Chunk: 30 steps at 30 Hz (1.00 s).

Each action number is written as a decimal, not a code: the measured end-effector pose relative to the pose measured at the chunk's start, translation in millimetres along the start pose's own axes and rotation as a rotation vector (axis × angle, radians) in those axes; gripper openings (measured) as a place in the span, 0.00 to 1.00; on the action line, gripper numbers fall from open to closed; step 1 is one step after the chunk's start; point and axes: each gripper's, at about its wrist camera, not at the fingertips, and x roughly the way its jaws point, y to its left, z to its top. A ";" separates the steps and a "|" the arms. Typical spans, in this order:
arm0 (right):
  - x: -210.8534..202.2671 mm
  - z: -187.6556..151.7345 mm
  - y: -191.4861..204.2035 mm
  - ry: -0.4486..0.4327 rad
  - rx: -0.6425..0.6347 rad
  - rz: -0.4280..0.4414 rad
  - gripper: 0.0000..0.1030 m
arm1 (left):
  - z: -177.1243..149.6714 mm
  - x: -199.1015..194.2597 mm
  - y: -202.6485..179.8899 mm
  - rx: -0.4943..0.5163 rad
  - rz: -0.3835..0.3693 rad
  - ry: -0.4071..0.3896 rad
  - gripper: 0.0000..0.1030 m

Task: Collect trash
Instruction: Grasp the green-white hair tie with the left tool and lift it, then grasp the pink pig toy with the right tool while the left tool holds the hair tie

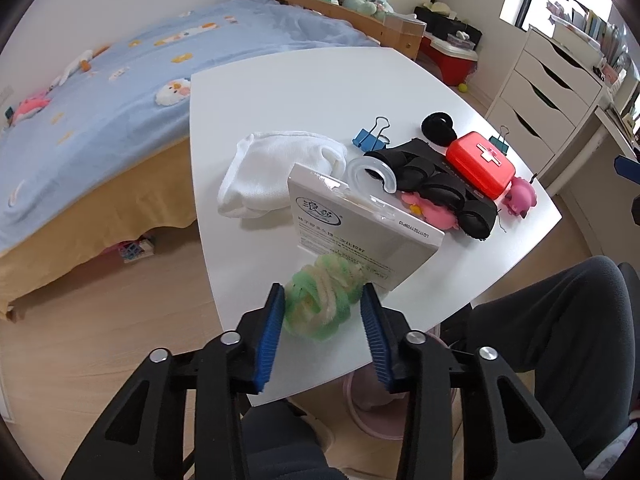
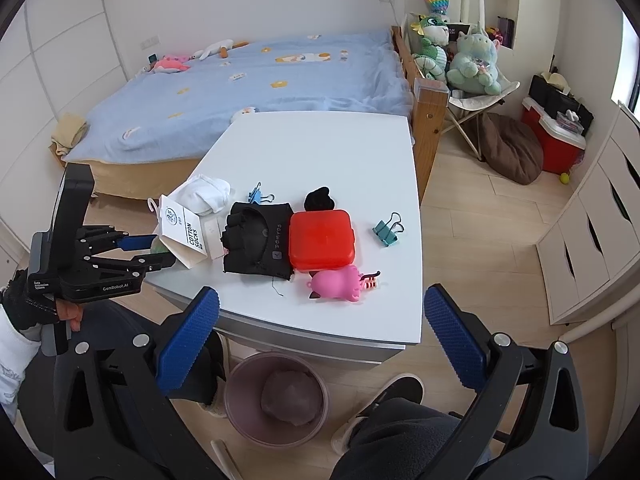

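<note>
My left gripper is shut on a green and cream fluffy scrunchie, held between its blue pads at the table's near left corner. A white sock packaging card with a clear hook leans on the scrunchie; it also shows in the right wrist view. The left gripper appears there beside the card. My right gripper is open and empty, over the table's front edge. A pinkish trash bin stands on the floor below the table.
On the white table lie white socks, black gloves, a red first-aid box, a pink pig toy, a black hair tie, and two binder clips. A bed stands behind, white drawers on the right.
</note>
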 end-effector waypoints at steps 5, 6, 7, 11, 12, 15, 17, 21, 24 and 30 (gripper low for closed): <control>4.1 -1.5 -2.1 0.009 0.002 -0.002 0.97 | -0.2 -5.3 0.6 -0.002 0.006 -0.018 0.25; 5.5 -1.7 -2.6 0.011 0.003 -0.002 0.97 | -0.7 -7.3 0.3 -0.004 0.007 -0.023 0.23; 6.1 -1.7 -3.9 0.015 0.004 -0.002 0.97 | -1.3 -9.3 0.3 -0.009 0.007 -0.026 0.20; 14.7 -0.8 -6.6 0.033 0.003 -0.007 0.97 | -3.4 -17.9 2.5 -0.031 0.002 -0.048 0.18; 17.4 -0.5 -7.4 0.041 0.002 -0.008 0.97 | -4.0 -20.7 1.9 -0.033 0.004 -0.054 0.17; 28.5 2.3 -9.4 0.068 -0.003 -0.008 0.97 | -5.4 -29.5 1.9 -0.047 0.001 -0.076 0.16; 37.6 4.9 -10.3 0.086 -0.016 -0.009 0.97 | -6.3 -35.1 2.3 -0.057 -0.005 -0.088 0.16; 65.3 10.3 -14.5 0.143 -0.050 -0.023 0.97 | -9.5 -44.2 0.8 -0.059 -0.010 -0.103 0.16; 86.5 11.4 -19.9 0.190 -0.056 -0.024 0.97 | -11.4 -50.0 0.4 -0.060 -0.009 -0.114 0.16; 112.8 13.5 -23.6 0.260 -0.079 -0.027 0.97 | -12.5 -57.1 -1.6 -0.059 -0.013 -0.128 0.16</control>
